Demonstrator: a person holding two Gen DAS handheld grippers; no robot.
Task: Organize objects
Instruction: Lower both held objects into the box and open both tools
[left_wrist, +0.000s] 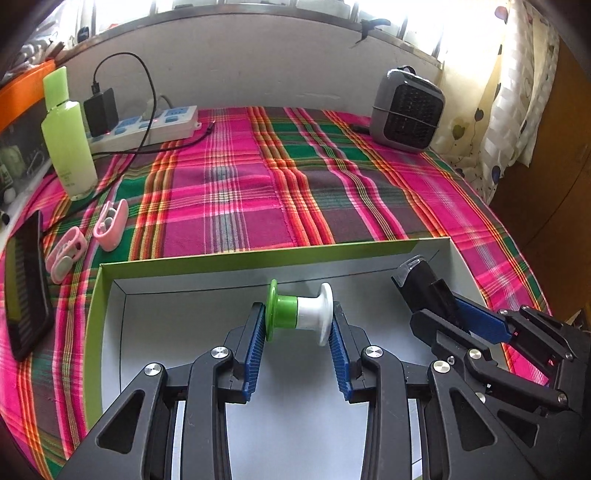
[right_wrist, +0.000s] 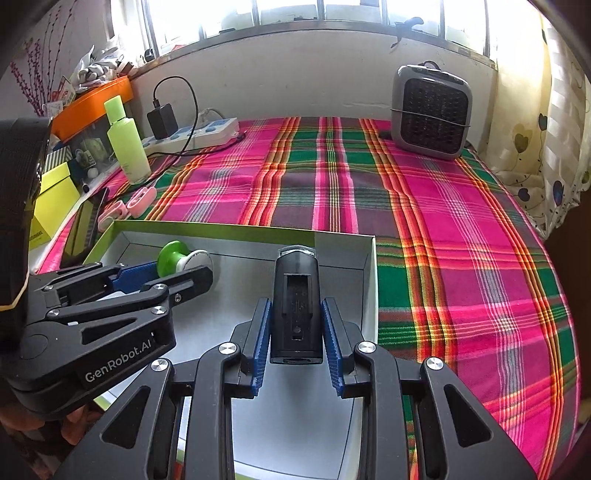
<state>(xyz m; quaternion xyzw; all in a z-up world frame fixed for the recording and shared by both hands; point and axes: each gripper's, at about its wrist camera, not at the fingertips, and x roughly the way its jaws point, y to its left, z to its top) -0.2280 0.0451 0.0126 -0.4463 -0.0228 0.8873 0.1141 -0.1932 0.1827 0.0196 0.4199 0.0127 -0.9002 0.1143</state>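
Observation:
A shallow box (left_wrist: 110, 280) (right_wrist: 369, 266) with green sides and a grey inside lies on the plaid cloth. Inside it, my left gripper (left_wrist: 300, 325) (right_wrist: 173, 271) is shut on a green and white spool (left_wrist: 300, 314) (right_wrist: 181, 258), pads on its two end discs. Beside it to the right, my right gripper (right_wrist: 296, 325) (left_wrist: 448, 314) is shut on a black device with a clear tip (right_wrist: 295, 299) (left_wrist: 417, 284), which points at the box's far wall. Both held things hang low over the box floor; whether they touch it I cannot tell.
At the left stand a green bottle (left_wrist: 68, 136), a power strip (left_wrist: 155, 125) with a black charger and cable, two pink clips (left_wrist: 88, 236) and a dark phone (left_wrist: 26, 288). A grey heater (left_wrist: 406, 110) stands at the back right. A curtain hangs along the right edge.

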